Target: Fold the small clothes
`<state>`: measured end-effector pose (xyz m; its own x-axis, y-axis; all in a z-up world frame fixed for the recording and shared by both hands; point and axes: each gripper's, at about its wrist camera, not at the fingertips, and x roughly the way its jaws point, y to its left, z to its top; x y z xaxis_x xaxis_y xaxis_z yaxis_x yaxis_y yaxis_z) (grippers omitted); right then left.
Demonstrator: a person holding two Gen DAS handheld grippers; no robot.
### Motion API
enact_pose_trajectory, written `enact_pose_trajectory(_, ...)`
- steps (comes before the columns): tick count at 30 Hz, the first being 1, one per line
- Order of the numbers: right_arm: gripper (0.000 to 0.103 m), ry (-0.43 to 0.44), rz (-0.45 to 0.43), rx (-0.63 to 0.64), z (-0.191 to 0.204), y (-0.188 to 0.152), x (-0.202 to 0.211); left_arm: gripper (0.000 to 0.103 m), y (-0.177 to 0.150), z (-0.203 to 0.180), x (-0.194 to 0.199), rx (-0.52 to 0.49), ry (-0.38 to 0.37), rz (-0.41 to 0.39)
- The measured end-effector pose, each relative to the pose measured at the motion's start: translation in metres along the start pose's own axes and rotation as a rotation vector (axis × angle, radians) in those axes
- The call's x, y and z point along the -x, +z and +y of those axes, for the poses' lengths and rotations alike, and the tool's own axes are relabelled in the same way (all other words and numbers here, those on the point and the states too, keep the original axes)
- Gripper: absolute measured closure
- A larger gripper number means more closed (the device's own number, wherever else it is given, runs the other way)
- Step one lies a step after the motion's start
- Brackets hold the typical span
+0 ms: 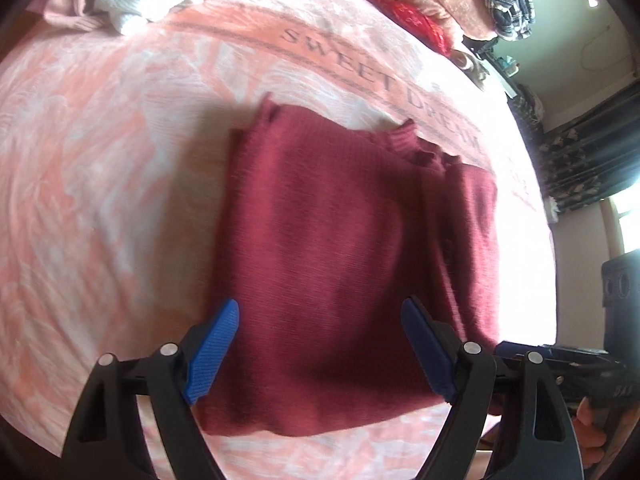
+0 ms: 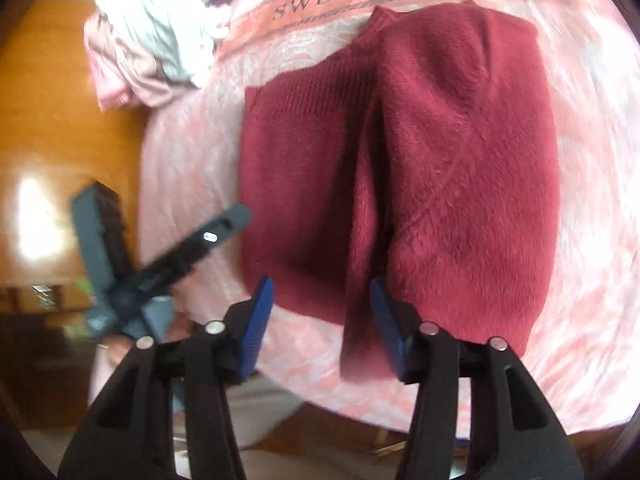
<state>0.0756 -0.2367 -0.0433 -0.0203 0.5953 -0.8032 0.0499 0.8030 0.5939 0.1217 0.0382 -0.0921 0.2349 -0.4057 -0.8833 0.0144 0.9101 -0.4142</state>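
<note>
Left gripper (image 1: pixel 320 354): fingers spread wide, nothing between the pads; it hovers over the near hem of the sweater (image 1: pixel 344 264). No cloth pinched.

Right gripper (image 2: pixel 322 330): fingers part-open, pads clear of the fabric. The near edge of the folded flap (image 2: pixel 472 184) lies just past the fingertips, by the right finger, but is not clamped. Judged: just let go, or about to take hold; cannot tell which.

Sweater: dark red knit, lying flat on the bed (image 1: pixel 100 200), on a pink blanket printed SWEET DREAM. Collar toward the lettering, hem toward the grippers. In the right wrist view one side is folded in over the body, fuzzy side up, with a lengthwise crease down the middle. The other side shows flat ribbed knit.

Progress, judged: first lengthwise fold looks done or nearly so. Left to do: probably square the edges, then fold hem to collar for a compact bundle.

Further out: a pile (image 2: pixel 148 40) of pale and pink clothes lies at the far corner of the bed, well apart from the sweater; seemingly not yet folded. Frames are motion-blurred.
</note>
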Motion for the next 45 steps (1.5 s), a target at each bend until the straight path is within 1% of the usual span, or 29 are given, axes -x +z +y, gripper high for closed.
enact_pose_trajectory(1, 0.054, -0.016, -0.026, 0.023, -0.001, 0.0, 0.01, 0.019, -0.001, -0.008, -0.004, 0.0, -0.016, 0.011)
enact_pose_trajectory(3, 0.054, -0.094, -0.106, 0.076, -0.001, -0.002, 0.032, 0.019, -0.002, -0.028, -0.015, -0.004, -0.043, 0.043)
enact_pose_trajectory(5, 0.053, -0.135, -0.159, 0.106, -0.006, -0.003, 0.049, 0.019, -0.003, -0.049, -0.026, -0.026, -0.049, 0.066)
enact_pose_trajectory(8, 0.053, -0.174, -0.177, 0.108, -0.023, -0.003, 0.063, 0.019, -0.004, -0.077, -0.045, -0.068, -0.03, 0.094)
enact_pose_trajectory(10, 0.053, -0.218, -0.174, 0.118, -0.034, -0.001, 0.064, 0.019, -0.004, -0.088, -0.056, -0.071, -0.026, 0.111)
enact_pose_trajectory(13, 0.053, -0.284, -0.161, 0.111, -0.056, 0.006, 0.063, 0.019, -0.004, -0.106, -0.068, -0.077, -0.03, 0.111)
enact_pose_trajectory(16, 0.053, -0.281, -0.139, 0.068, -0.083, 0.008, 0.062, 0.019, -0.001, -0.121, -0.077, -0.087, -0.04, 0.1)
enact_pose_trajectory(17, 0.053, -0.277, -0.139, 0.06, -0.093, 0.008, 0.068, 0.019, 0.001, -0.127, -0.081, -0.089, -0.047, 0.101)
enact_pose_trajectory(21, 0.053, -0.28, -0.153, 0.04, -0.112, 0.004, 0.077, 0.021, 0.004, -0.144, -0.101, -0.083, -0.058, 0.131)
enact_pose_trajectory(22, 0.053, -0.277, -0.154, 0.036, -0.116, 0.004, 0.078, 0.021, 0.005, -0.147, -0.105, -0.083, -0.05, 0.135)
enact_pose_trajectory(24, 0.053, -0.279, -0.153, 0.038, -0.122, 0.002, 0.081, 0.028, 0.006, -0.153, -0.113, -0.097, -0.031, 0.149)
enact_pose_trajectory(25, 0.053, -0.281, -0.155, 0.036, -0.124, 0.001, 0.082, 0.038, 0.006, -0.154, -0.115, -0.11, -0.03, 0.168)
enact_pose_trajectory(26, 0.053, -0.282, -0.155, 0.032, -0.127, 0.001, 0.083, 0.048, 0.007, -0.155, -0.115, -0.124, -0.036, 0.174)
enact_pose_trajectory(27, 0.053, -0.277, -0.154, 0.029, -0.13, 0.002, 0.084, 0.054, 0.008, -0.153, -0.112, -0.127, -0.047, 0.162)
enact_pose_trajectory(28, 0.053, -0.27, -0.154, 0.025, -0.132, 0.002, 0.084, 0.064, 0.009, -0.151, -0.109, -0.121, -0.069, 0.148)
enact_pose_trajectory(29, 0.053, -0.267, -0.155, 0.017, -0.133, 0.003, 0.084, 0.069, 0.01, -0.149, -0.107, -0.117, -0.079, 0.141)
enact_pose_trajectory(32, 0.053, -0.261, -0.155, 0.0, -0.136, 0.004, 0.085, 0.073, 0.008, -0.154, -0.098, -0.134, -0.082, 0.098)
enact_pose_trajectory(36, 0.053, -0.258, -0.159, -0.021, -0.138, 0.005, 0.085, 0.075, 0.006, -0.168, -0.076, -0.193, -0.116, 0.053)
enact_pose_trajectory(38, 0.053, -0.265, -0.157, -0.026, -0.137, 0.006, 0.082, 0.075, 0.006, -0.167, -0.061, -0.207, -0.132, 0.029)
enact_pose_trajectory(42, 0.053, -0.288, -0.145, -0.027, -0.131, 0.009, 0.072, 0.075, 0.015, -0.15, -0.029, -0.185, -0.165, -0.033)
enact_pose_trajectory(45, 0.053, -0.304, -0.136, -0.016, -0.123, 0.013, 0.064, 0.075, 0.022, -0.127, -0.001, -0.165, -0.159, -0.096)
